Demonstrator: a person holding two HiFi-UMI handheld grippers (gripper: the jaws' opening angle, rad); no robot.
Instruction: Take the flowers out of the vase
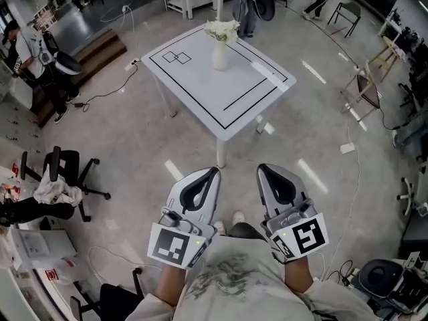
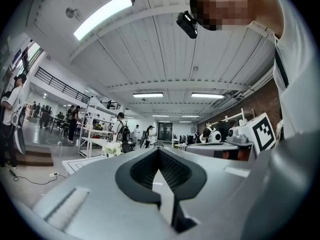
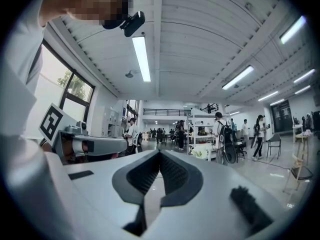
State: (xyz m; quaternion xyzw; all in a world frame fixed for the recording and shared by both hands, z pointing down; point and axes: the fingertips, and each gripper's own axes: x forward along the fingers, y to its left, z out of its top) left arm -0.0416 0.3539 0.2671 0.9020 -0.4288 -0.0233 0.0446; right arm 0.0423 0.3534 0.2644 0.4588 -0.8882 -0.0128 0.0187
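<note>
A white vase [image 1: 219, 55] with pale cream flowers [image 1: 222, 29] stands at the far side of a white table [image 1: 200, 92] marked with black lines. Both grippers are held near my body, well short of the table's near corner. My left gripper [image 1: 212, 172] is shut with nothing in it; my right gripper [image 1: 263, 169] is shut and empty too. In the left gripper view the flowers [image 2: 112, 148] show small and far beyond the shut left gripper [image 2: 159, 151]. In the right gripper view the flowers [image 3: 202, 152] lie far past the shut right gripper [image 3: 160, 154].
Grey floor separates me from the table. An office chair [image 1: 63, 172] with cloth on it stands at left, another chair [image 1: 364, 89] at right. Cables [image 1: 110, 85] trail over the floor. Several people and shelving stand in the background.
</note>
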